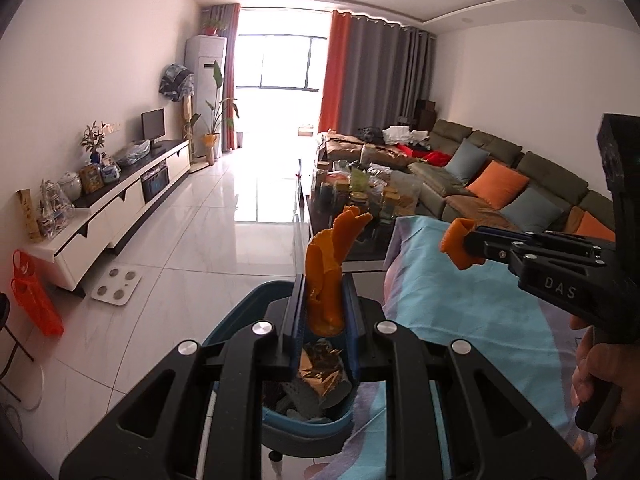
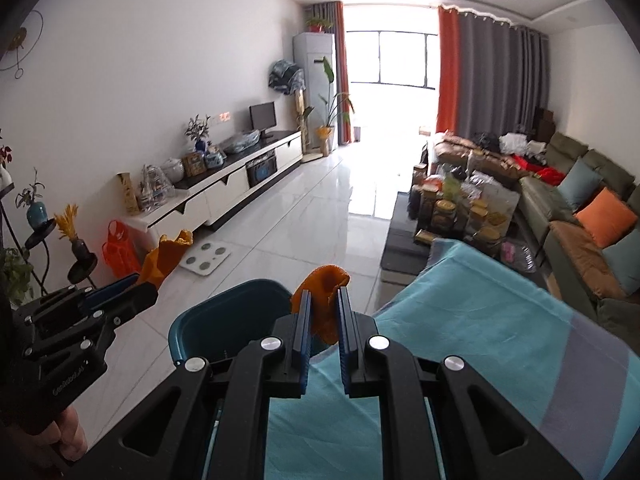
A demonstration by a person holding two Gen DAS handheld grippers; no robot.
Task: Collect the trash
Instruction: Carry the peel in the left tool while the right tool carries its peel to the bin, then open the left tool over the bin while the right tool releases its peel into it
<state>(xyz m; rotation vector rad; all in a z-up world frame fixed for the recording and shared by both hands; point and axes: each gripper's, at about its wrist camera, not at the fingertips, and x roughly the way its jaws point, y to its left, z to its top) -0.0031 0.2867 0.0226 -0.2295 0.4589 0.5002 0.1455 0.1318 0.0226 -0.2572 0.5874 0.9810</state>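
Both orange peel pieces are picked but not yet binned — the left gripper (image 1: 324,308) is clamped on a tall, curled strip of orange peel (image 1: 328,264) right over the round teal plastic bin (image 1: 240,312), while the right gripper (image 2: 325,312) is clamped on a smaller cupped piece of orange peel (image 2: 326,284) just right of the bin rim, above the near edge of the light-blue cloth-covered table (image 2: 480,320). The bin already holds crinkled gold foil wrapper (image 1: 320,376) and grey scraps; judging by this, only the release of both peels remains — the cloth shows no other litter.

orange peel (image 1: 326,280), teal bin (image 2: 224,312), blue-pink cloth (image 2: 480,344)
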